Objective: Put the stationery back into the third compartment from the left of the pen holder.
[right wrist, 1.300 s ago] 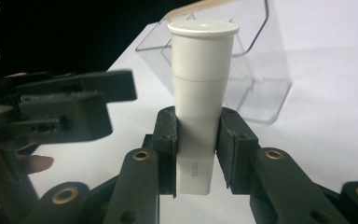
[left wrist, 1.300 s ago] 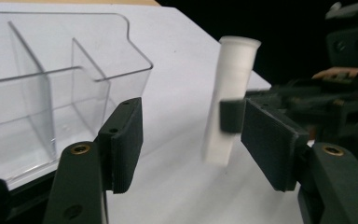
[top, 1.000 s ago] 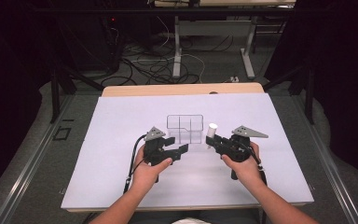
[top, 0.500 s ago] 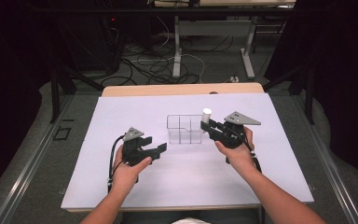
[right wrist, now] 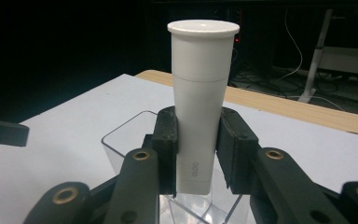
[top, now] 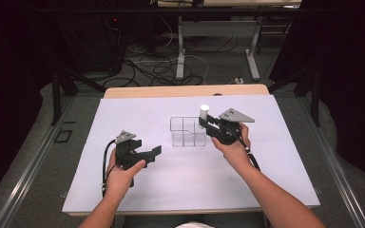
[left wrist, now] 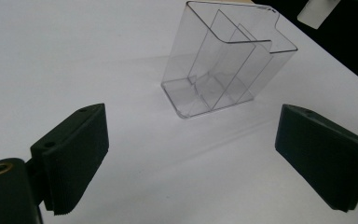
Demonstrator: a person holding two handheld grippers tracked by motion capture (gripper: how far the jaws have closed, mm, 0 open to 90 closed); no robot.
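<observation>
A clear plastic organizer (top: 187,132) with several compartments stands mid-table; in the left gripper view the organizer (left wrist: 223,60) is straight ahead. My right gripper (top: 208,124) is shut on a white capped tube (top: 203,113), held upright at the organizer's right far corner. In the right gripper view the pads (right wrist: 168,140) clamp the tube (right wrist: 200,93) low on its body, above the organizer (right wrist: 130,135). My left gripper (top: 153,153) hovers left of the organizer, nearer the person. Its jaws have just been opening and stand wide in the left gripper view (left wrist: 193,121), with nothing between them.
A white sheet (top: 123,118) covers the table, with a wooden strip (top: 185,91) along the far edge. Beyond it are cables and desk legs (top: 180,47) on a dark floor. The left gripper's jaw tips (right wrist: 2,133) show at the left of the right gripper view.
The left gripper drew away to the left of the organizer and its jaws widened. The right gripper carried the white tube farther and slightly left, up to the organizer.
</observation>
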